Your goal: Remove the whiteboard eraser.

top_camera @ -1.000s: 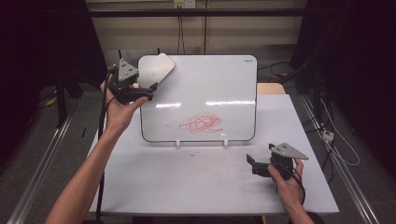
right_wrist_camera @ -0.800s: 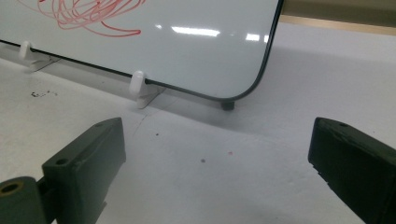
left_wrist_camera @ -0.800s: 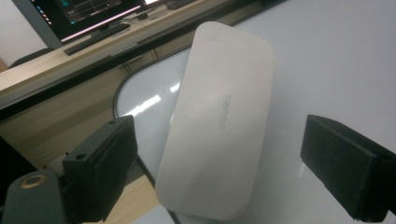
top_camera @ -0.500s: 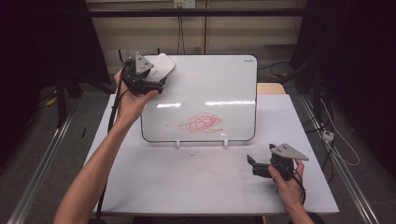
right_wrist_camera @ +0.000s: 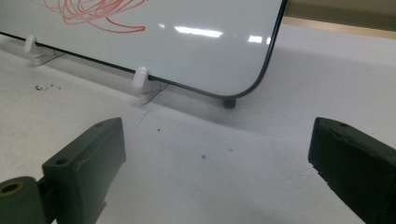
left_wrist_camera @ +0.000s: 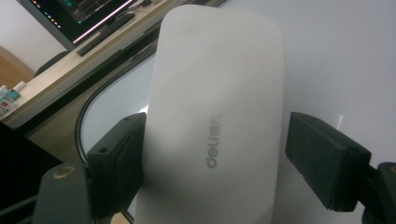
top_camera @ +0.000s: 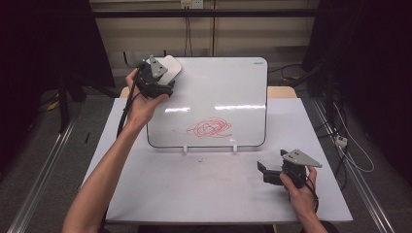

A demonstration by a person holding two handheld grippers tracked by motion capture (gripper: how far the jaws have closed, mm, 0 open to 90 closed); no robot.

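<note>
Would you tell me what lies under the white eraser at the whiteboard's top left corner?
The eraser rests on the whiteboard, whose bare white surface shows around it. The patch beneath it is covered. The left gripper has been closing its jaws around the eraser.

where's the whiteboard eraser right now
The white eraser sits at the whiteboard's top left corner in the high view, between the left gripper's jaws.

Left gripper [top_camera: 163,86]: shifted right from beside the whiteboard's [top_camera: 218,87] upper left corner onto it; jaws have just been closing around the eraser [left_wrist_camera: 215,116], left jaw touching, right jaw slightly apart.
</note>
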